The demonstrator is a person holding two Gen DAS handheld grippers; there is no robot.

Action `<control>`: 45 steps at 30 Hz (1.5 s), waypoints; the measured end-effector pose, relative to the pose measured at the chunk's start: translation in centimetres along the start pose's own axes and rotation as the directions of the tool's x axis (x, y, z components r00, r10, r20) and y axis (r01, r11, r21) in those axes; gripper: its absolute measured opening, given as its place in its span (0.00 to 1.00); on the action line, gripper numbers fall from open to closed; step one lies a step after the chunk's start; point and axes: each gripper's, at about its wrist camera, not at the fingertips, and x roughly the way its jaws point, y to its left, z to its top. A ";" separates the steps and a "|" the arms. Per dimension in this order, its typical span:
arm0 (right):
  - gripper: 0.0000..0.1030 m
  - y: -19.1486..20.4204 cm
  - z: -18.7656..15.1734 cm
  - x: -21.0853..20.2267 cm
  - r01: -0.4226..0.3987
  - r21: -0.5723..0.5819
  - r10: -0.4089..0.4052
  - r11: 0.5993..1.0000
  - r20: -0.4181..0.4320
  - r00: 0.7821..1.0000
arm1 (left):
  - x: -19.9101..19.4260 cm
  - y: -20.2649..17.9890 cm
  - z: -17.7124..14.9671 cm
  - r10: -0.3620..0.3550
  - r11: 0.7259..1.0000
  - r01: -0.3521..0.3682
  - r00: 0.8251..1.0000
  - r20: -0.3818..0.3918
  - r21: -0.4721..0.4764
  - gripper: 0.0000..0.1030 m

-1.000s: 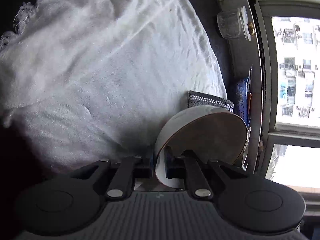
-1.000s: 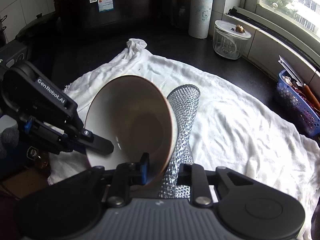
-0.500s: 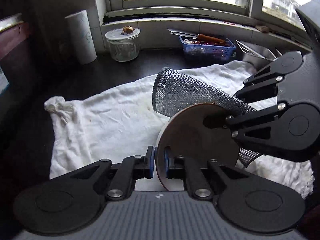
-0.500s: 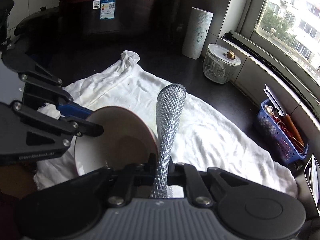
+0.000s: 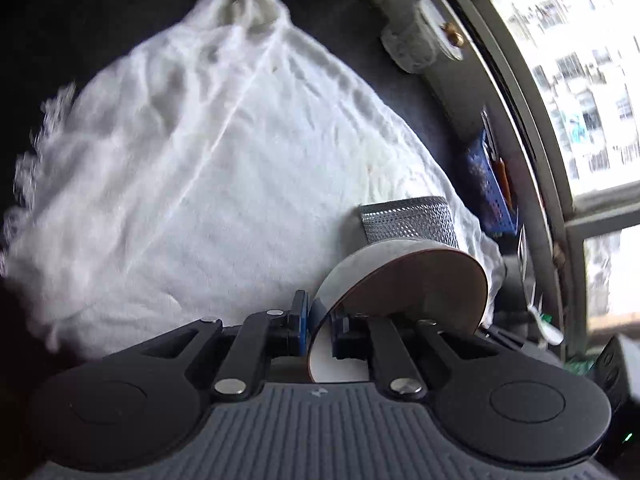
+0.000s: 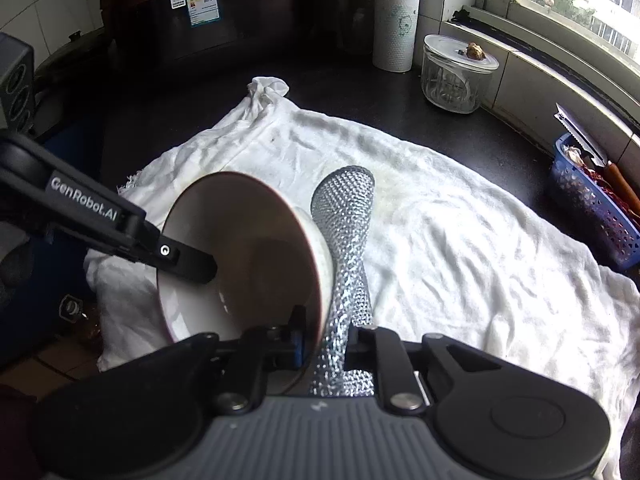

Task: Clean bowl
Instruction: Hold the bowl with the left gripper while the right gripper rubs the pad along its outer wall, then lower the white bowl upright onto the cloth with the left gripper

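My left gripper (image 5: 320, 326) is shut on the rim of a bowl (image 5: 404, 280), white outside with a brown rim, held tipped on its side above the white cloth (image 5: 208, 152). In the right wrist view the bowl (image 6: 248, 252) opens toward the camera, with the left gripper's finger (image 6: 184, 260) inside its rim. My right gripper (image 6: 326, 344) is shut on a silver mesh scouring cloth (image 6: 348, 232), which lies against the bowl's outer wall. The mesh cloth (image 5: 408, 220) shows behind the bowl in the left wrist view.
A dark counter (image 6: 328, 92) holds a glass jar with lid (image 6: 456, 76), a paper towel roll (image 6: 394, 20) and a blue basket (image 6: 592, 200) by the window sill. A dark appliance (image 6: 200, 16) stands at the back.
The left gripper has rolled the bowl back onto its side, so its view has tilted. The mesh cloth has moved from inside the rim to the bowl's outer wall.
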 end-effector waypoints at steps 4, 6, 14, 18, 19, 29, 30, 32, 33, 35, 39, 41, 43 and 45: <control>0.23 0.2 -0.1 -0.1 -0.016 0.011 0.016 1.000 0.005 1.000 | 0.6 2.3 0.1 -0.072 0.973 0.062 0.997 -0.037 -0.222 0.14; 0.25 0.1 0.0 -0.4 -0.030 0.013 0.030 0.999 0.007 1.000 | 0.5 2.2 0.2 -0.088 0.971 0.078 0.996 -0.032 -0.225 0.16; 0.40 -3.1 -0.5 -2.3 -0.101 0.118 0.096 0.988 0.045 0.994 | -0.3 -0.8 1.8 -0.126 0.989 0.126 0.992 0.009 -0.080 0.22; 0.42 -5.3 -0.9 -3.6 -0.178 0.189 0.166 0.966 0.079 0.983 | -1.1 -3.9 1.9 -0.026 0.988 0.017 0.998 0.058 0.152 0.22; 0.42 -5.5 -1.0 -3.7 -0.185 0.193 0.171 0.964 0.085 0.982 | -1.5 -4.7 1.8 -0.001 0.976 -0.017 0.997 0.079 0.218 0.22; 0.51 -5.8 -1.3 -4.8 -0.214 0.170 0.205 0.962 0.068 0.976 | -2.8 -13.0 -4.5 0.047 0.431 -0.084 0.996 0.070 0.898 0.45; 0.51 -6.1 -1.6 -5.0 -0.216 0.175 0.208 0.961 0.065 0.976 | -2.2 -13.3 -5.4 0.070 0.358 -0.085 0.995 0.064 0.930 0.45; 0.51 -6.8 -2.1 -5.3 -0.220 0.186 0.212 0.958 0.059 0.975 | -1.2 -13.8 -7.2 0.117 0.210 -0.082 0.991 0.058 0.974 0.45; 0.51 -7.1 -2.4 -5.3 -0.216 0.195 0.208 0.957 0.060 0.976 | -0.6 -13.8 -7.9 0.136 0.152 -0.088 0.988 0.068 0.984 0.45; 0.51 -7.5 -2.7 -5.3 -0.188 0.212 0.181 0.959 0.054 0.982 | 0.8 -13.9 -9.4 0.186 0.017 -0.078 0.980 0.073 0.997 0.45; 0.47 -7.9 -2.7 -4.6 -0.144 0.241 0.134 0.960 0.056 0.989 | 3.2 -13.7 -11.9 0.251 -0.184 -0.079 0.960 0.125 0.980 0.45; 0.42 -8.0 -2.6 -4.2 -0.130 0.250 0.118 0.960 0.062 0.991 | 4.3 -13.5 -12.3 0.272 -0.240 -0.093 0.949 0.159 0.966 0.41; 0.29 -8.0 -2.5 -3.9 -0.113 0.256 0.099 0.960 0.067 0.993 | 5.2 -13.3 -12.6 0.291 -0.280 -0.094 0.940 0.178 0.955 0.23; 0.20 -8.2 -2.6 -3.3 -0.104 0.277 0.089 0.955 0.066 0.994 | 5.5 -13.2 -12.6 0.300 -0.285 -0.084 0.938 0.172 0.955 0.17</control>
